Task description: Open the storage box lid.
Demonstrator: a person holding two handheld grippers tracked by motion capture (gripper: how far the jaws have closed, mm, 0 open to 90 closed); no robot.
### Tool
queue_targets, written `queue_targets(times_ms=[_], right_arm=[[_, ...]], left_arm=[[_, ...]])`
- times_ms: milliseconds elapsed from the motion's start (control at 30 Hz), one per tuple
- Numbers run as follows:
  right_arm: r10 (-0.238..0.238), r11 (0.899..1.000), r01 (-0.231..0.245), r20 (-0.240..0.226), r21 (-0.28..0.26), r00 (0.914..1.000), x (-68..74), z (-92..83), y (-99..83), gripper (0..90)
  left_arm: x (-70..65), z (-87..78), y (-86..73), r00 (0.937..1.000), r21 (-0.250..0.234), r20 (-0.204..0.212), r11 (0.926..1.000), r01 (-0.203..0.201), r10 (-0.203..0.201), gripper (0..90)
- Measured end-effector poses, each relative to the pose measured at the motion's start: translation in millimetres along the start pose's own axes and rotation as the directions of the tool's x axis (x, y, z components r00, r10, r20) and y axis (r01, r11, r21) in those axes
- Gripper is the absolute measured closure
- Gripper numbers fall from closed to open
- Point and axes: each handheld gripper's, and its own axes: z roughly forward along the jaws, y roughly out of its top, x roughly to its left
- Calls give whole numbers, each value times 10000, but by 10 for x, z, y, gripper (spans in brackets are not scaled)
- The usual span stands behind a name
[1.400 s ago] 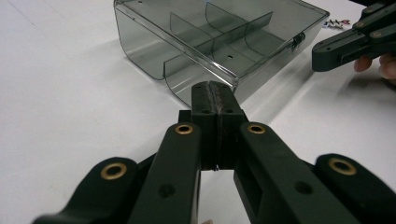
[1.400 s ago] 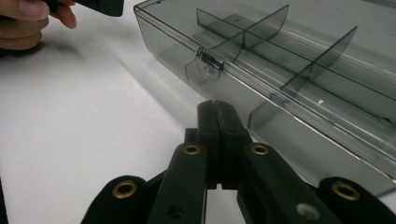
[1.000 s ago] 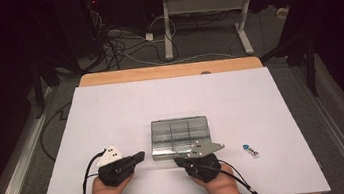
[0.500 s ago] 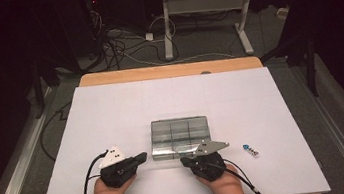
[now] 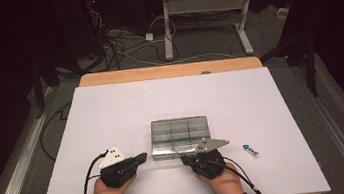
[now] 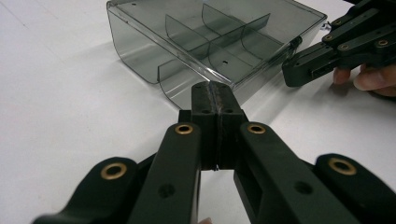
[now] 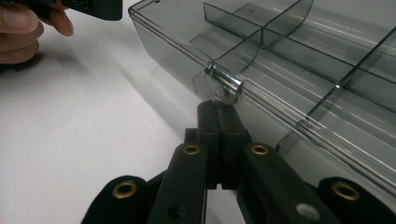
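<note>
Smoky clear compartment box (image 5: 180, 136) on white table (image 5: 112, 115), left gripper (image 6: 215, 95) jaws pressed together, empty, right gripper (image 7: 217, 112) likewise closed just below the box's front latch (image 7: 224, 84), small blue-white item (image 5: 250, 150) in high view

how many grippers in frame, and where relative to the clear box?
2. The left gripper lies on the table left of the clear box's near corner, jaws shut. The right gripper, also shut, has its tip at the box's front latch.

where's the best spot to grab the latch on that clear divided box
Probably the small clear latch tab that sticks out from the middle of the near long wall of the box. Come in level from the person's side, where the right gripper sits with its fingers shut just below it. It is the one protruding part; the walls are smooth.
</note>
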Motion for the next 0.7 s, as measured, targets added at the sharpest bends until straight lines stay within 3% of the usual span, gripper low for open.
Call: queue_targets(times_ms=[700], right_arm=[[-132, 9997, 132, 0, -212, 9999, 14, -22, 1, 900]], left_arm=[[4, 3, 0, 10000, 1, -50, 10000, 22, -22, 870]])
